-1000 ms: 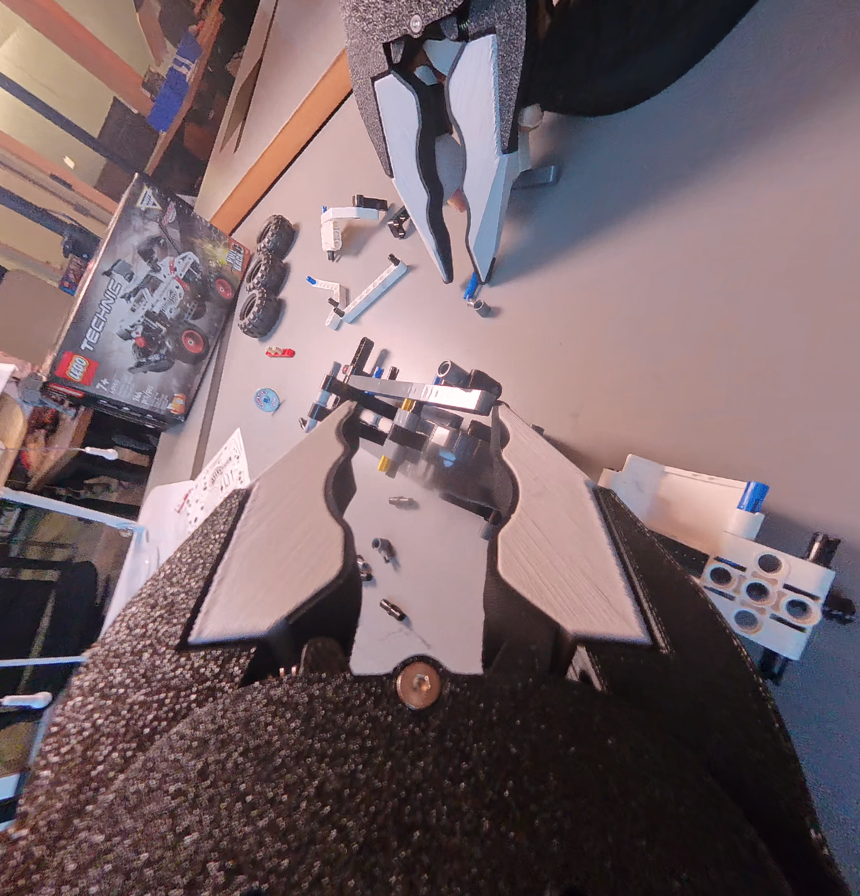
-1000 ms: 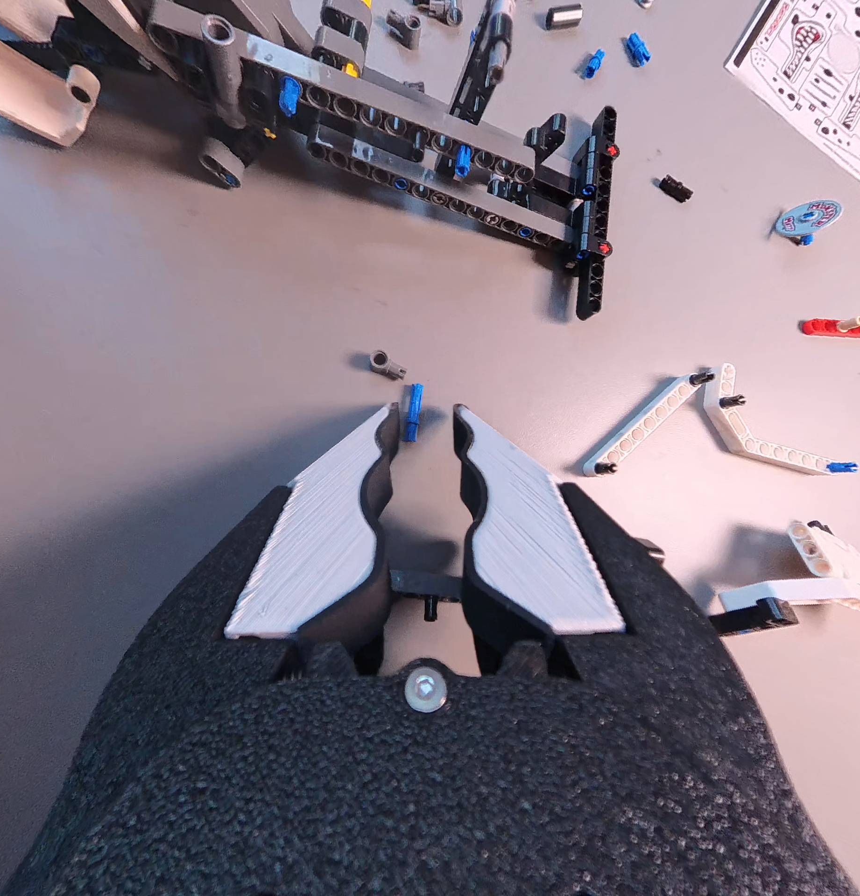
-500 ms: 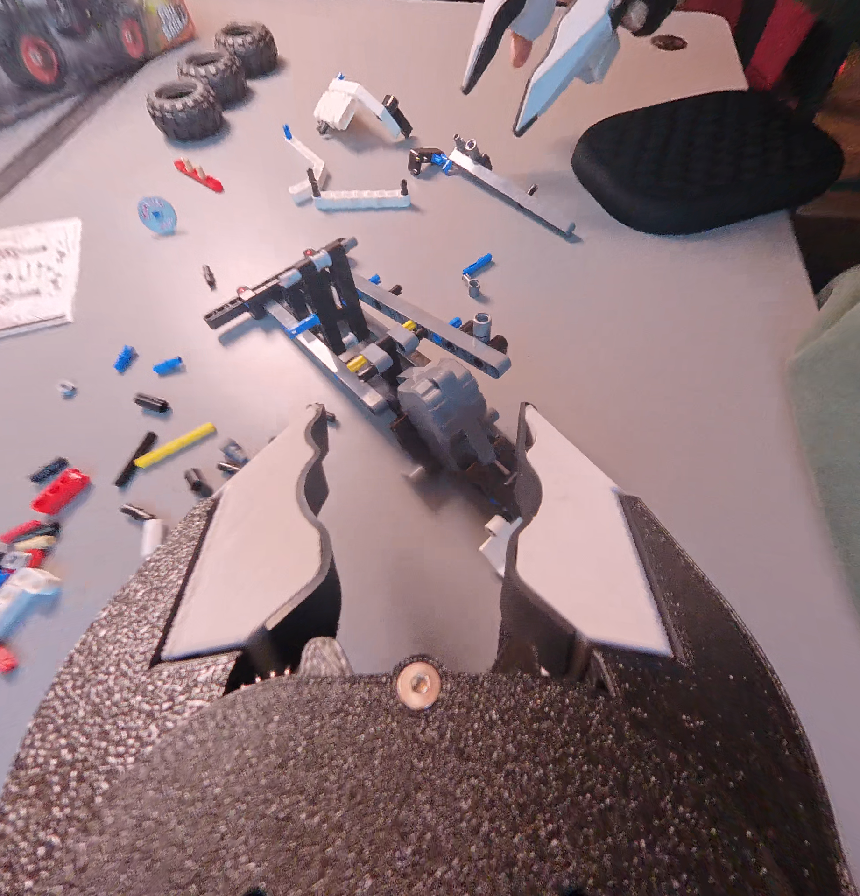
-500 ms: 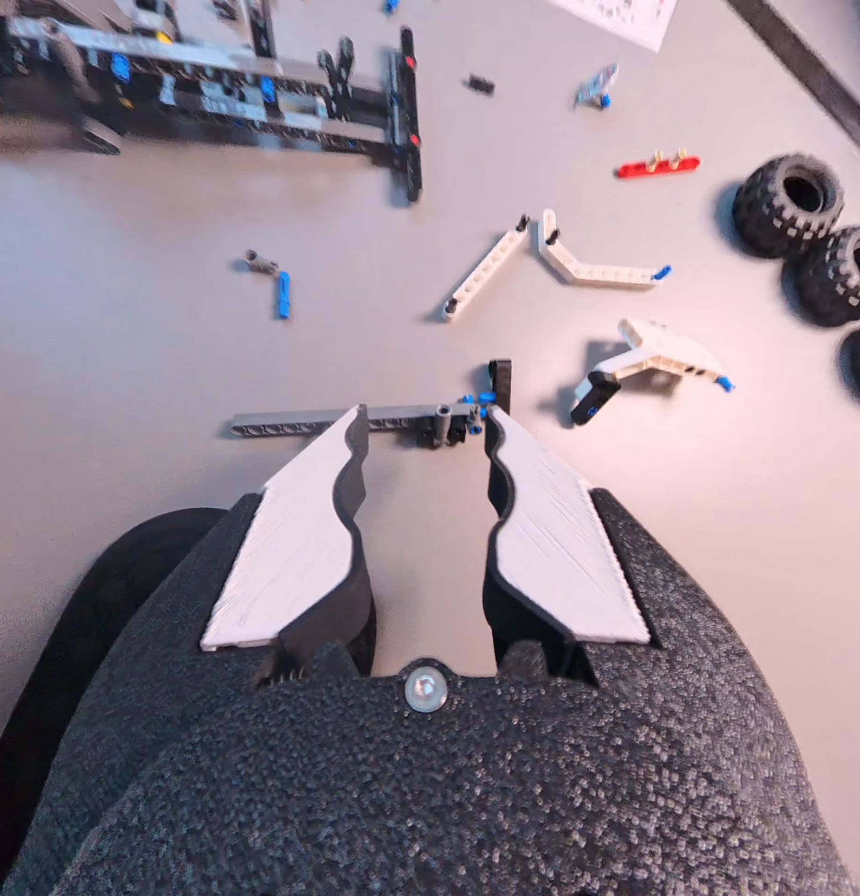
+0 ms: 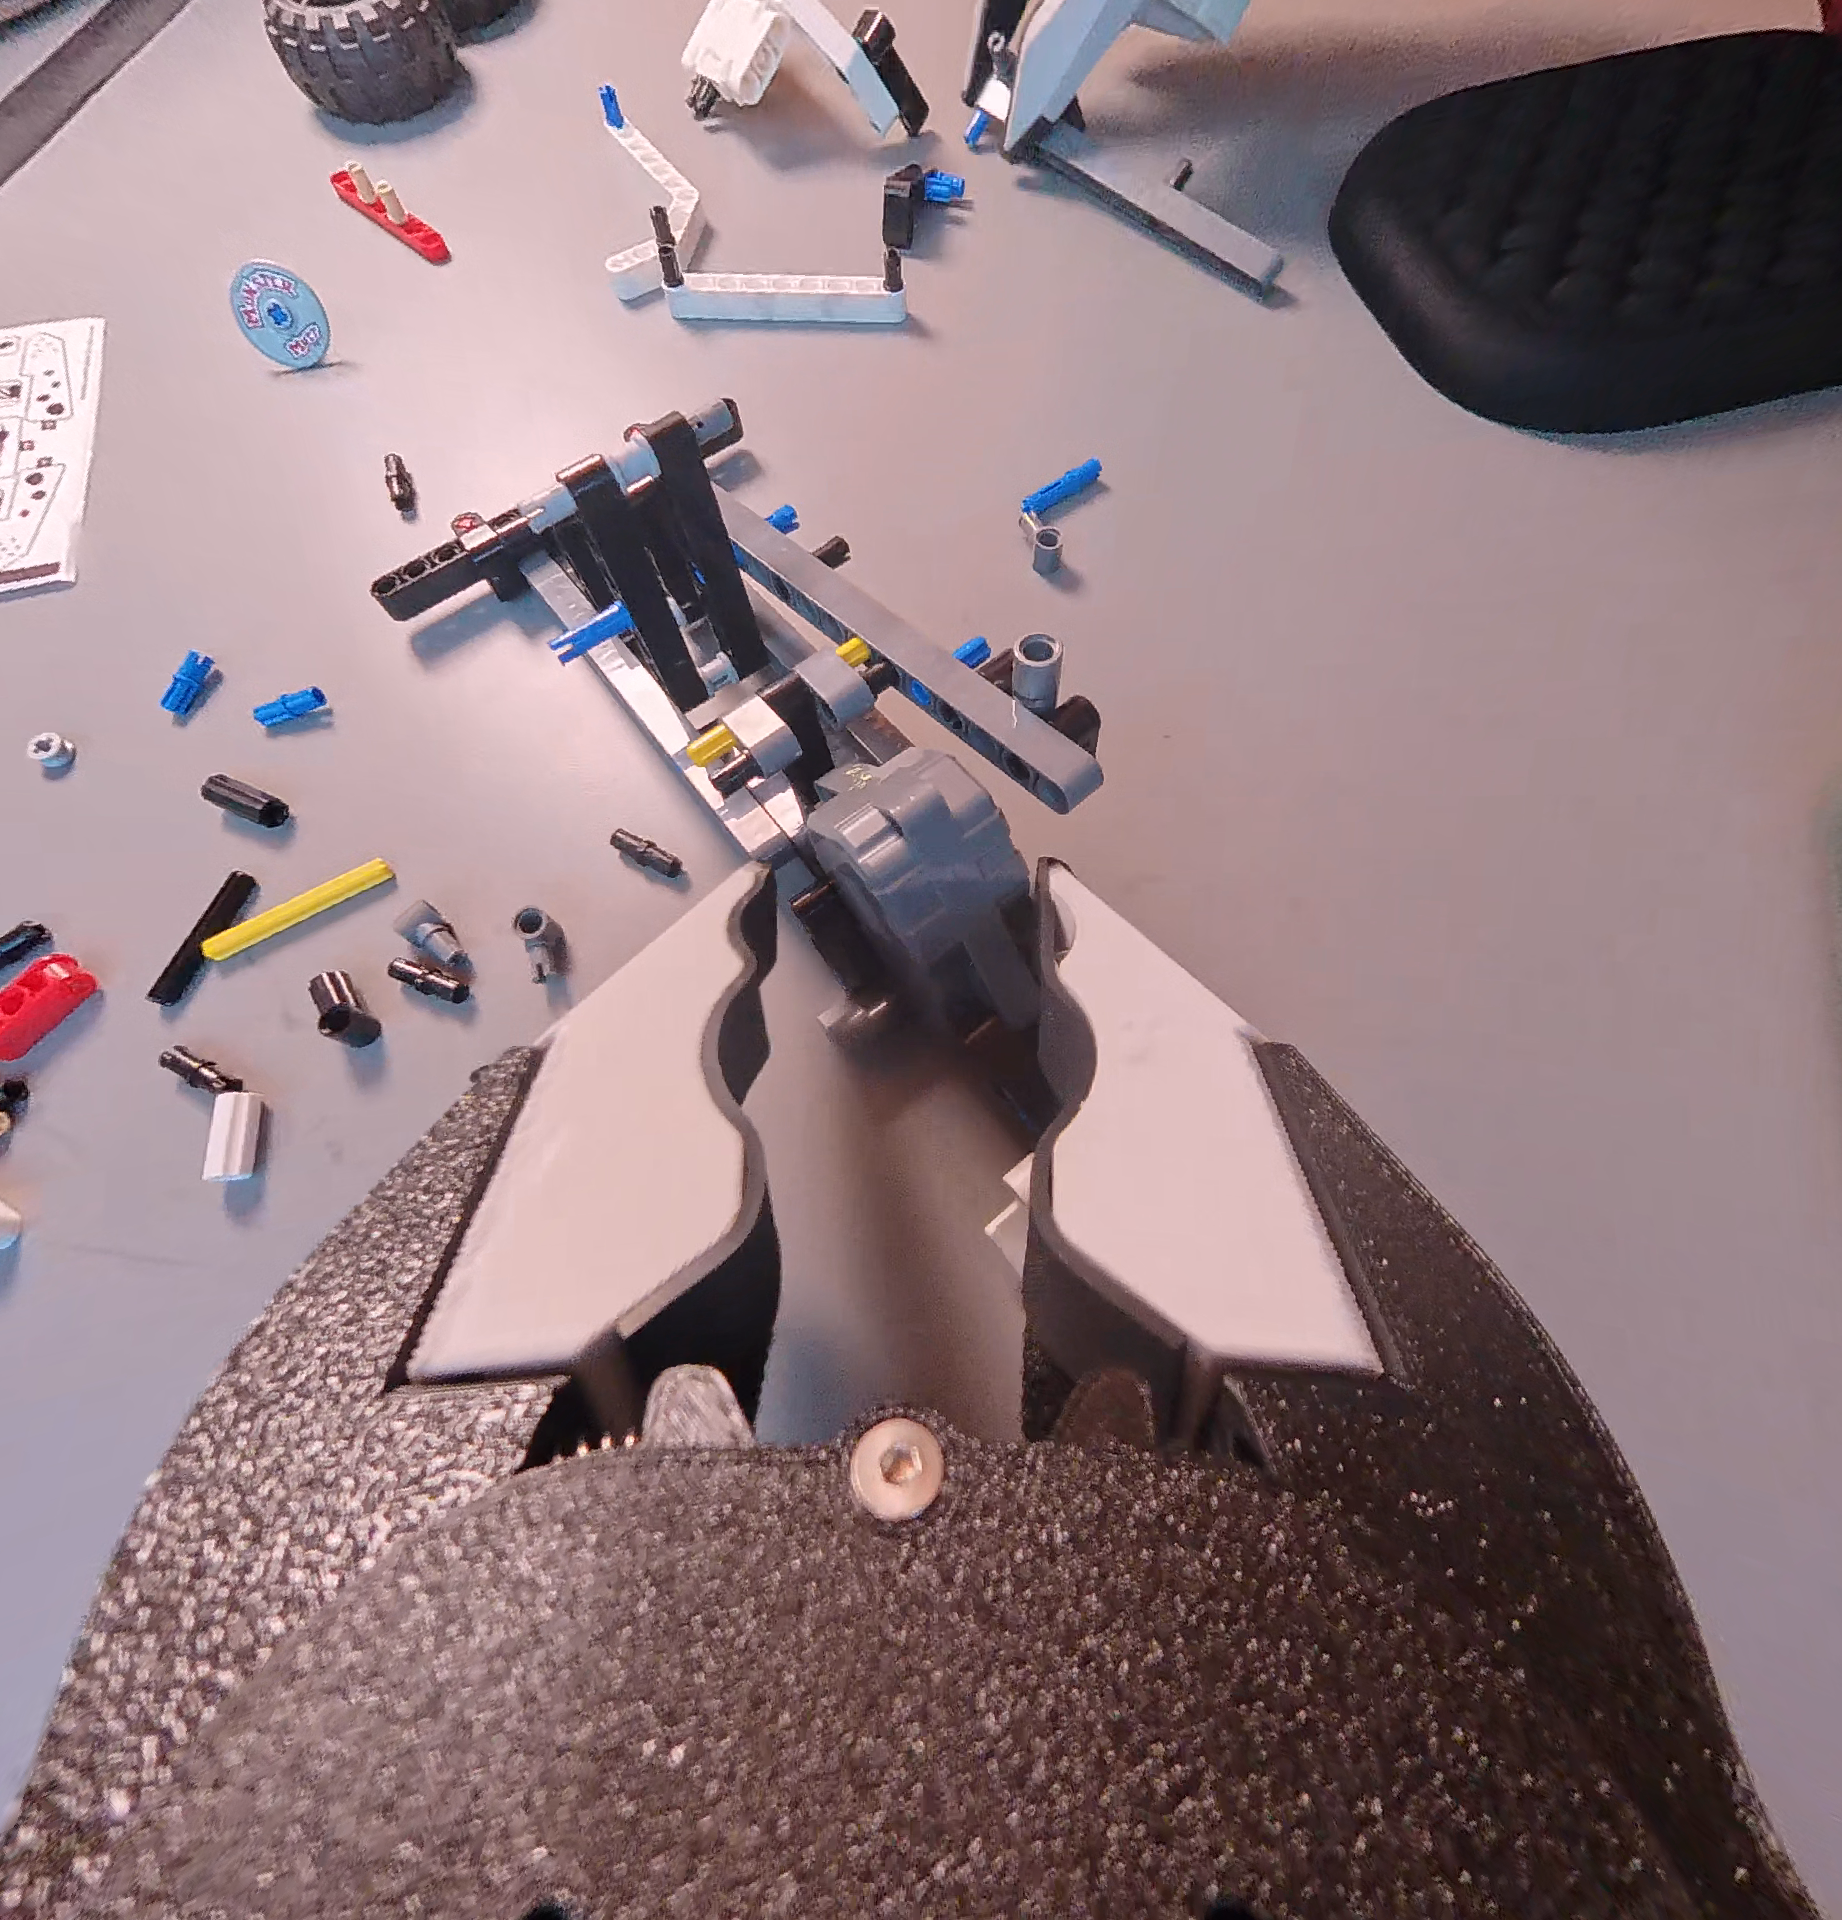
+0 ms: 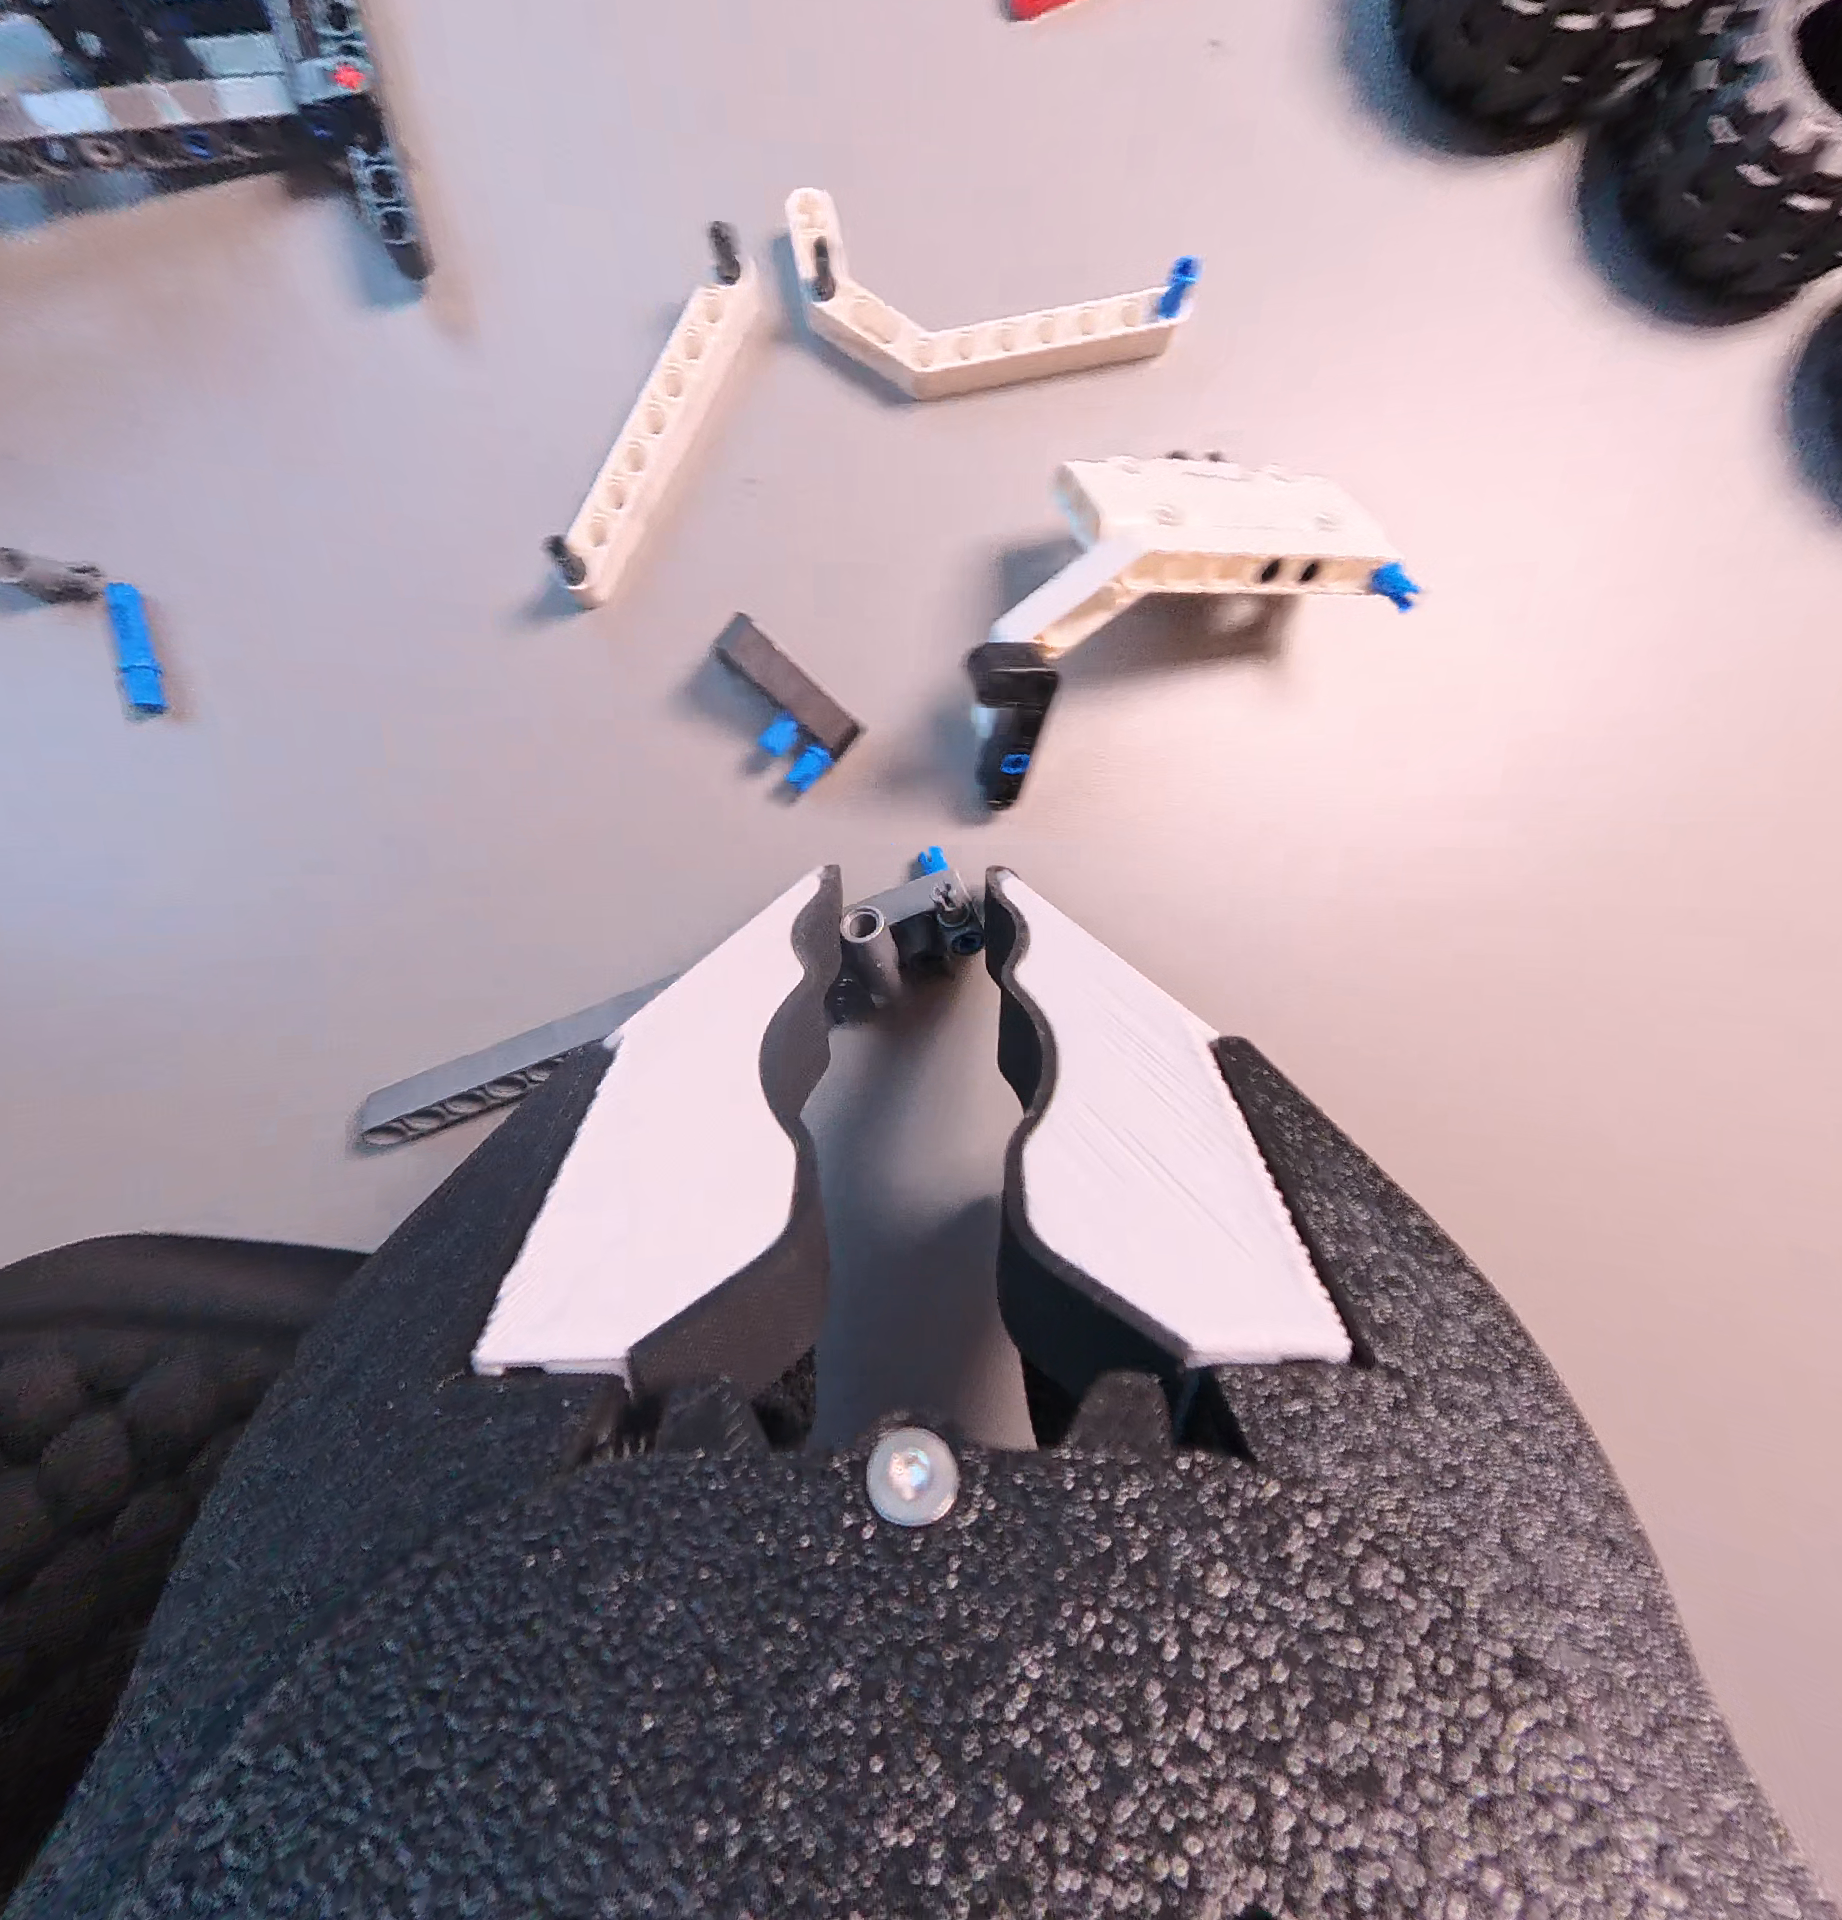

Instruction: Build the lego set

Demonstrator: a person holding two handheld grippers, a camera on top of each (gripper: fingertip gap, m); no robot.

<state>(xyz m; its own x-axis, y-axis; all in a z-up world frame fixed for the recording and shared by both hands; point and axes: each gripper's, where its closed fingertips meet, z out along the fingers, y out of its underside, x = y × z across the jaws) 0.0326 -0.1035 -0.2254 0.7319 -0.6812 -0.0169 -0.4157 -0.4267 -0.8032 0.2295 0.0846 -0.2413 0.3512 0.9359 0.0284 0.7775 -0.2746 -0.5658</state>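
The right gripper (image 6: 912,899) hangs low over the grey table (image 6: 1416,1039), jaws parted around the connector end of a long grey beam (image 6: 501,1075); ahead lie a short black beam (image 6: 787,686) with blue pins, two white beams (image 6: 657,426), a white subassembly (image 6: 1197,530); black tyres (image 6: 1727,156) far right.

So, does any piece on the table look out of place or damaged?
Nothing looks damaged. Loose pins and other small parts lie scattered beside the half-built chassis, and the long grey beam lies partly under the right gripper, normal for a build underway.

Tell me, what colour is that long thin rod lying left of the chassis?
Yellow rod, clearest in the left wrist view.
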